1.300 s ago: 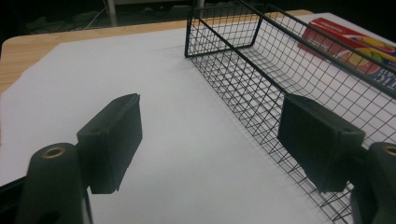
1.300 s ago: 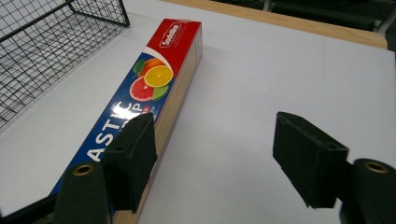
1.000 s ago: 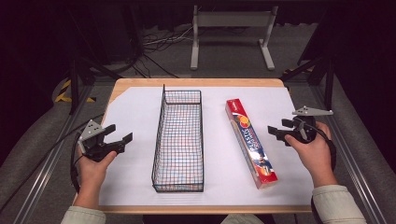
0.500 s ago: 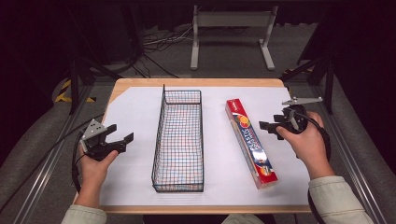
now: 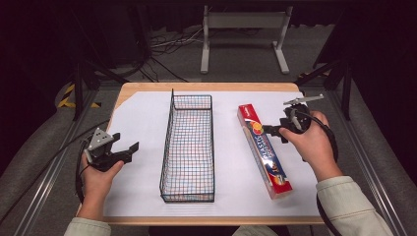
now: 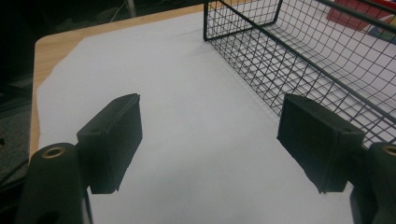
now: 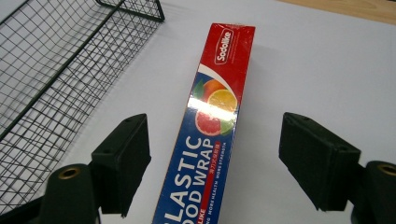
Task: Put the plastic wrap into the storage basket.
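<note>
A long red and blue plastic wrap box [image 5: 264, 149] [image 7: 209, 121] lies flat on the white sheet, right of a black wire basket [image 5: 189, 142] [image 6: 299, 51]. My right gripper [image 5: 273, 131] [image 7: 212, 163] hovers open above the box's far half, one jaw on each side of it, touching nothing. My left gripper [image 5: 127, 151] [image 6: 208, 144] is open over bare white sheet to the left of the basket, nothing between its jaws. The basket is empty.
A white sheet [image 5: 142, 123] covers most of the wooden table [image 5: 206, 87]. Behind the table stands a grey metal frame [image 5: 244, 29] on the floor, with cables around it. Dark rails run along both sides of the table.
My right gripper has moved left from beside the box until it hangs over the box's far half. My left gripper has stayed almost still.
</note>
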`<state>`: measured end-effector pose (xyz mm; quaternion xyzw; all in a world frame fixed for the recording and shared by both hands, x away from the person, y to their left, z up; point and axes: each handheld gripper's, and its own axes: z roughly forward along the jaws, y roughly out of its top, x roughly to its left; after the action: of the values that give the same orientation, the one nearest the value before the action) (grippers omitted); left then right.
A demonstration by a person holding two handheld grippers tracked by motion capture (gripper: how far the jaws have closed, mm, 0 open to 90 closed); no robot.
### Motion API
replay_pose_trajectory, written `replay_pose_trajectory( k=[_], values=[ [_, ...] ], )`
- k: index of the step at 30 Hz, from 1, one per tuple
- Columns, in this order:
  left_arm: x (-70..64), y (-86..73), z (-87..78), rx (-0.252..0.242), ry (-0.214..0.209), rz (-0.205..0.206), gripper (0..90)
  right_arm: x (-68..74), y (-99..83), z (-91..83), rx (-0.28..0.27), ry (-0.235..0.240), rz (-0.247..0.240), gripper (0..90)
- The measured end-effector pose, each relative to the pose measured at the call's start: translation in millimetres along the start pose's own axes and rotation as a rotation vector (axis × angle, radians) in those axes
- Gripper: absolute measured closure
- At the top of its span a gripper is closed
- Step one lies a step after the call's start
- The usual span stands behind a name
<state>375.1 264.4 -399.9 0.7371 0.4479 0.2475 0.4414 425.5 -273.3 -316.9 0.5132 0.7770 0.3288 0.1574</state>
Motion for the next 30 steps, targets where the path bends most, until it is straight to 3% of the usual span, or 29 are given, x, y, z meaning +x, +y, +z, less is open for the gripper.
replay_pose_trajectory(
  k=[16,21,26,30],
  values=[
    [1.0,-1.4,3.1,-0.002,0.011,-0.002,22.5,13.3,-3.7,37.0,0.137,-0.079,0.048,23.4],
    [0.5,-1.8,3.5,0.001,0.014,-0.003,22.5,19.7,-9.4,45.3,0.2,-0.112,0.114,27.5],
    [0.4,-2.1,4.3,0.004,0.015,-0.001,22.5,22.3,-13.7,53.8,0.234,-0.11,0.132,26.1],
    [0.3,-2.5,4.8,0.009,0.018,0.001,22.5,22.2,-16.2,61.9,0.268,-0.116,0.116,24.3]
  ],
)
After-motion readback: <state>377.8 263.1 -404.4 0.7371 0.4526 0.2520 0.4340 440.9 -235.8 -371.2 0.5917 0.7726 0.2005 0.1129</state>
